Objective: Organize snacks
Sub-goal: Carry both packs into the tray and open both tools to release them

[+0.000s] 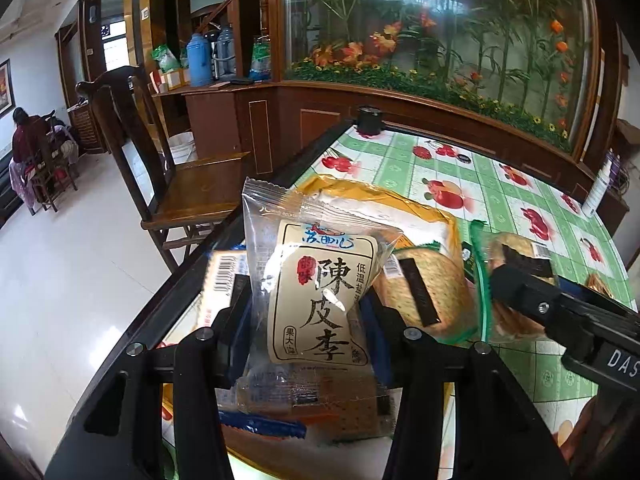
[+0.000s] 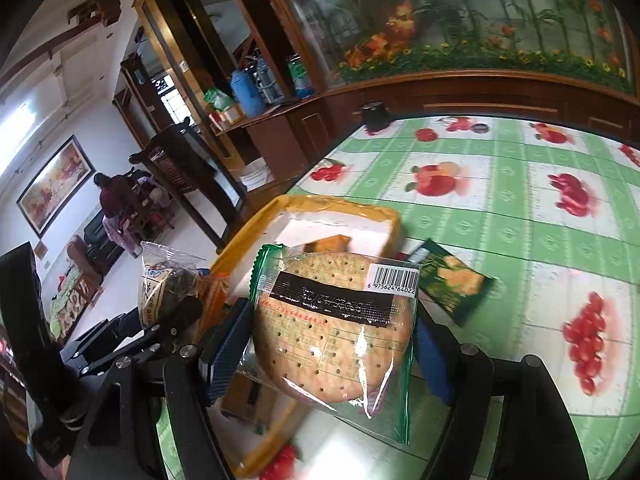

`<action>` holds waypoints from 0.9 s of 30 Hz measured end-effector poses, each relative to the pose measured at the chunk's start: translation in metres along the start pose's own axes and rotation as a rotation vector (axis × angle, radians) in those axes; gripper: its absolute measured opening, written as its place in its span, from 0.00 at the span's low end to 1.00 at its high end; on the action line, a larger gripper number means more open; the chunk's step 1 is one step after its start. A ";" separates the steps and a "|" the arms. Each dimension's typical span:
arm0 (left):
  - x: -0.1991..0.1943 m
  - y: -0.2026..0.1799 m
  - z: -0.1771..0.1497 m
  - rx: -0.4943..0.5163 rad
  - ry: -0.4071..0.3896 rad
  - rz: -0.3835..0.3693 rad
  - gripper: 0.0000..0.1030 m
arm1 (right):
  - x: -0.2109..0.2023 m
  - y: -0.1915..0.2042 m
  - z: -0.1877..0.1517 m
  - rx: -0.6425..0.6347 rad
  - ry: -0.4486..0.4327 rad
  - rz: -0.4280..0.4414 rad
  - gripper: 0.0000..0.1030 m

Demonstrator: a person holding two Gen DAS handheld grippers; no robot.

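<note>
Two packets carried over the yellow tray, both by slippery film

The plum packet [image 1: 316, 300] sits pinched in the left hand-held gripper [image 1: 308, 320]; the cracker packet [image 2: 340, 320] in the right hand-held gripper [image 2: 332, 340], jaws part-closed. Above the tray [image 2: 394, 220] on the table [image 2: 500, 220], either could slide free, or the close-set grippers could collide.
</note>
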State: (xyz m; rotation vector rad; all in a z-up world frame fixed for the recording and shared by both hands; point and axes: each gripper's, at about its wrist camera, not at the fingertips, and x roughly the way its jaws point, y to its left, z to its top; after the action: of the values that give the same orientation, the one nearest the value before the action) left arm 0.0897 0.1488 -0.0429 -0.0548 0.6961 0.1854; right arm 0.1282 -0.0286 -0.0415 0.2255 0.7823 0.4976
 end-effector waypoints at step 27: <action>0.012 0.017 0.009 -0.014 0.020 0.076 0.59 | 0.074 0.024 0.020 -0.031 0.069 0.039 0.75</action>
State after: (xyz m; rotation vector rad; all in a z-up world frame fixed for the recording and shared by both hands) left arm 0.1008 0.1678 -0.0435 -0.0442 0.7169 0.2627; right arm 0.1796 0.0296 -0.0643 0.1958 0.8378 0.5568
